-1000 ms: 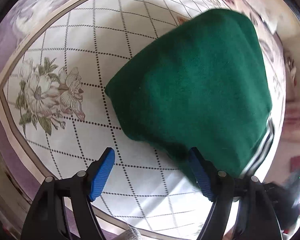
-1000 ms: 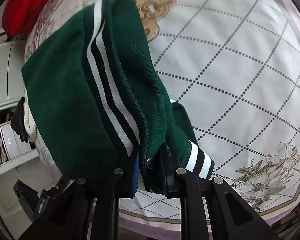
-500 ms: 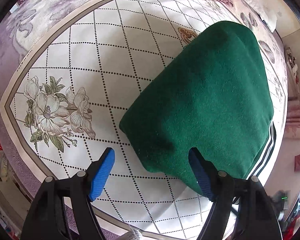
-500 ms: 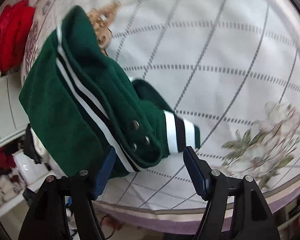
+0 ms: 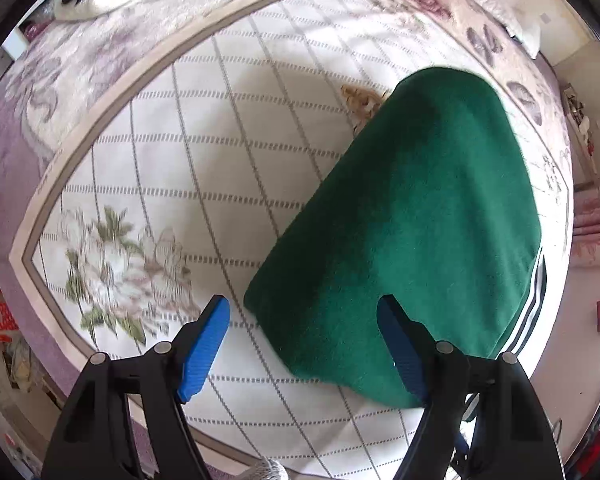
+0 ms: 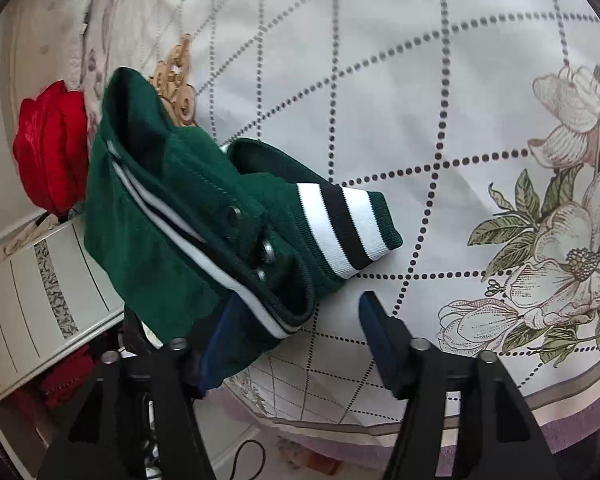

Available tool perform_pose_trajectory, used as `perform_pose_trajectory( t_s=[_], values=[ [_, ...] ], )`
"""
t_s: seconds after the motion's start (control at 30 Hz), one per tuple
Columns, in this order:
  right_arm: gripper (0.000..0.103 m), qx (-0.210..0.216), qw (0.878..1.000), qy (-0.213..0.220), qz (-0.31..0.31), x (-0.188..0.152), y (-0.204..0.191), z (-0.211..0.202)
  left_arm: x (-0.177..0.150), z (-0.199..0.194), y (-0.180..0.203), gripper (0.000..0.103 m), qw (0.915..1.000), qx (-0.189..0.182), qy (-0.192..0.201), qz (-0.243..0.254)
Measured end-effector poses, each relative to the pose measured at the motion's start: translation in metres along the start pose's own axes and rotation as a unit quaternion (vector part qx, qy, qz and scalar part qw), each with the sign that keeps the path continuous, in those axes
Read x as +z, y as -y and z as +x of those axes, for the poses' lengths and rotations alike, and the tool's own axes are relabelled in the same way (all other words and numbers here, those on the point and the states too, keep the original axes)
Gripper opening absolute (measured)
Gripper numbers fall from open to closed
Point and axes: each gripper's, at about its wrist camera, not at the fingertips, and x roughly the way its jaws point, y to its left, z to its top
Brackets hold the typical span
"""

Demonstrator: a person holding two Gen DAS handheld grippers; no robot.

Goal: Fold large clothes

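Jacket (image 6: 172, 236): just let go, folded at bed (image 6: 440, 80) edge (fold looks done).
Right gripper (image 6: 296, 320): opening, holding nothing.
Left gripper (image 5: 304, 340): wide, empty.

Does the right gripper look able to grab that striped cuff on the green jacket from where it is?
Probably yes. The right gripper, its jaws opening with nothing between them, sits just below the white-and-black striped cuff of the folded green jacket; nothing blocks the way.
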Motion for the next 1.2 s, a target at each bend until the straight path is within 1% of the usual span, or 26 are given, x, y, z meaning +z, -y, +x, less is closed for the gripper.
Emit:
perform_pose_trajectory(
  t_s=[0.03, 0.1, 0.13, 0.17, 0.2, 0.23, 0.27, 0.3, 0.37, 0.4, 0.5, 0.57, 0.6, 0.63, 0.67, 0.7, 0.73, 0.77, 0.8, 0.87, 0.93, 1.0, 1.03, 1.1, 1.13, 1.2],
  values=[
    [0.084, 0.007, 1.0, -0.003, -0.002, -0.002, -0.001, 0.0, 0.004, 0.001, 0.0, 0.074, 1.0, -0.004, 0.002, 0.005],
    [0.085, 0.02, 1.0, -0.013, -0.002, 0.0, 0.001, 0.012, 0.017, 0.008, 0.003, 0.074, 0.9997, -0.012, -0.001, 0.02],
    [0.085, 0.03, 0.999, -0.024, -0.002, 0.011, 0.003, 0.019, 0.023, 0.014, 0.006, 0.074, 0.9994, -0.02, -0.003, 0.03],
    [0.085, 0.035, 0.999, -0.028, 0.001, 0.013, 0.008, 0.029, 0.029, 0.019, 0.008, 0.074, 0.9989, -0.028, -0.007, 0.038],
    [0.085, 0.039, 0.999, -0.03, 0.008, 0.012, 0.017, 0.038, 0.035, 0.025, 0.011, 0.074, 0.9983, -0.03, -0.012, 0.049],
    [0.086, 0.059, 0.998, -0.03, 0.017, 0.012, 0.03, 0.048, 0.04, 0.029, 0.014, 0.074, 0.9976, -0.032, -0.016, 0.06],
    [0.097, 0.084, 0.996, -0.018, 0.026, 0.011, 0.032, 0.053, 0.045, 0.034, 0.016, 0.074, 0.9966, -0.038, -0.02, 0.07],
    [0.103, 0.103, 0.994, -0.008, 0.031, 0.01, 0.032, 0.055, 0.049, 0.04, 0.019, 0.074, 0.9957, -0.043, -0.027, 0.078],
    [0.103, 0.13, 0.991, 0.011, 0.024, 0.007, 0.025, 0.06, 0.057, 0.049, 0.025, 0.074, 0.9927, -0.065, -0.039, 0.094],
    [0.103, 0.154, 0.988, 0.016, 0.022, 0.005, 0.022, 0.063, 0.06, 0.053, 0.028, 0.074, 0.9913, -0.071, -0.044, 0.101],
    [0.103, 0.198, 0.979, 0.027, 0.038, 0.001, 0.014, 0.085, 0.065, 0.062, 0.037, 0.076, 0.9874, -0.077, -0.052, 0.128],
    [0.103, 0.209, 0.977, 0.038, 0.032, 0.003, 0.001, 0.096, 0.067, 0.065, 0.042, 0.077, 0.9849, -0.081, -0.054, 0.143],
    [0.103, 0.215, 0.975, 0.045, 0.028, 0.008, -0.002, 0.092, 0.068, 0.067, 0.043, 0.078, 0.984, -0.083, -0.055, 0.148],
    [0.103, 0.22, 0.974, 0.054, 0.022, 0.002, -0.012, 0.101, 0.07, 0.068, 0.044, 0.078, 0.9828, -0.087, -0.056, 0.153],
    [0.097, 0.226, 0.972, 0.067, 0.018, -0.002, -0.018, 0.104, 0.072, 0.069, 0.044, 0.078, 0.9821, -0.09, -0.057, 0.156],
    [0.084, 0.224, 0.972, 0.073, 0.02, -0.003, -0.02, 0.106, 0.075, 0.071, 0.044, 0.079, 0.9815, -0.093, -0.057, 0.158],
    [0.044, 0.233, 0.97, 0.071, 0.024, -0.003, -0.02, 0.11, 0.078, 0.072, 0.044, 0.079, 0.9807, -0.1, -0.058, 0.158],
    [0.04, 0.251, 0.965, 0.073, 0.028, -0.005, -0.022, 0.111, 0.081, 0.074, 0.042, 0.079, 0.98, -0.106, -0.061, 0.157],
    [0.039, 0.25, 0.965, 0.078, 0.022, -0.006, -0.026, 0.108, 0.084, 0.076, 0.041, 0.08, 0.9788, -0.115, -0.067, 0.156],
    [0.038, 0.269, 0.96, 0.078, 0.004, -0.014, -0.038, 0.105, 0.088, 0.079, 0.04, 0.082, 0.9771, -0.129, -0.071, 0.154],
    [0.037, 0.267, 0.961, 0.072, -0.015, -0.016, -0.045, 0.108, 0.091, 0.084, 0.038, 0.085, 0.9744, -0.146, -0.073, 0.155],
    [0.049, 0.242, 0.968, 0.066, -0.016, -0.008, -0.041, 0.117, 0.09, 0.09, 0.038, 0.088, 0.9706, -0.164, -0.079, 0.157],
    [0.07, 0.225, 0.973, 0.051, -0.007, -0.001, -0.038, 0.125, 0.09, 0.094, 0.039, 0.089, 0.9685, -0.173, -0.083, 0.158],
    [0.072, 0.23, 0.972, 0.047, -0.008, 0.005, -0.045, 0.133, 0.09, 0.101, 0.042, 0.091, 0.9662, -0.184, -0.085, 0.16],
    [0.081, 0.234, 0.971, 0.05, -0.017, 0.005, -0.053, 0.135, 0.092, 0.102, 0.044, 0.091, 0.9657, -0.188, -0.085, 0.158],
    [0.084, 0.234, 0.97, 0.059, -0.041, 0.008, -0.068, 0.136, 0.096, 0.104, 0.046, 0.091, 0.9653, -0.197, -0.08, 0.152]
  ],
)
